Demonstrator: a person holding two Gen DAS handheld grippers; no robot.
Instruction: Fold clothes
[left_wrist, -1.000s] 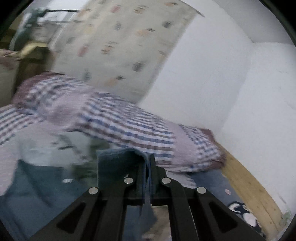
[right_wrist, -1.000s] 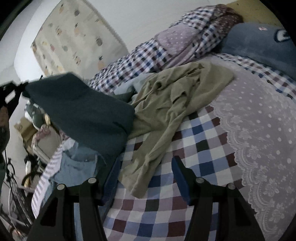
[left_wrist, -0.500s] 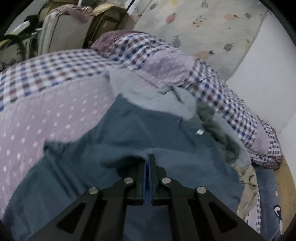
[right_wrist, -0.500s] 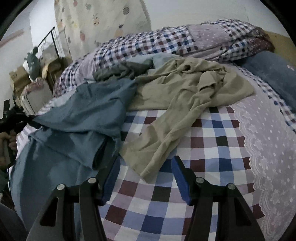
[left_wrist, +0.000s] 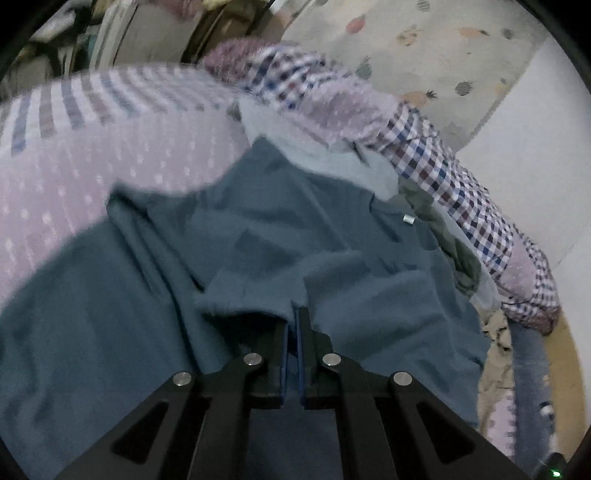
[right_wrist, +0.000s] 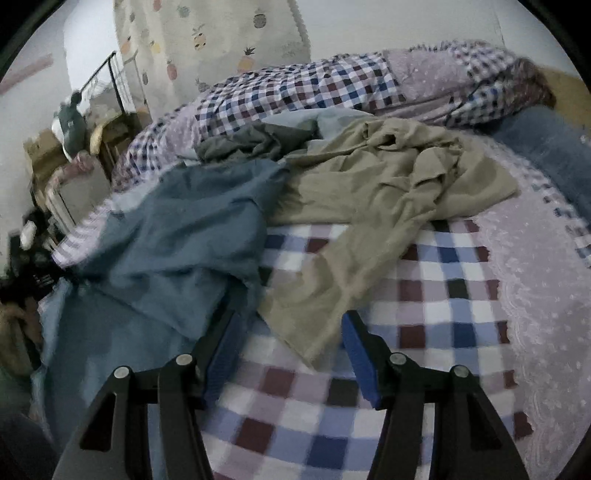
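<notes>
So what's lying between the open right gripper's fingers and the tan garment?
Only bare checked bedspread, seen in the right wrist view; the tan garment's lower tip reaches down between the right gripper fingers, untouched.

Four garments are seen: one blue garment (right_wrist: 177, 236), one khaki (right_wrist: 369, 206), one dark grey (right_wrist: 255, 142), one pale blue (right_wrist: 325, 120).
</notes>
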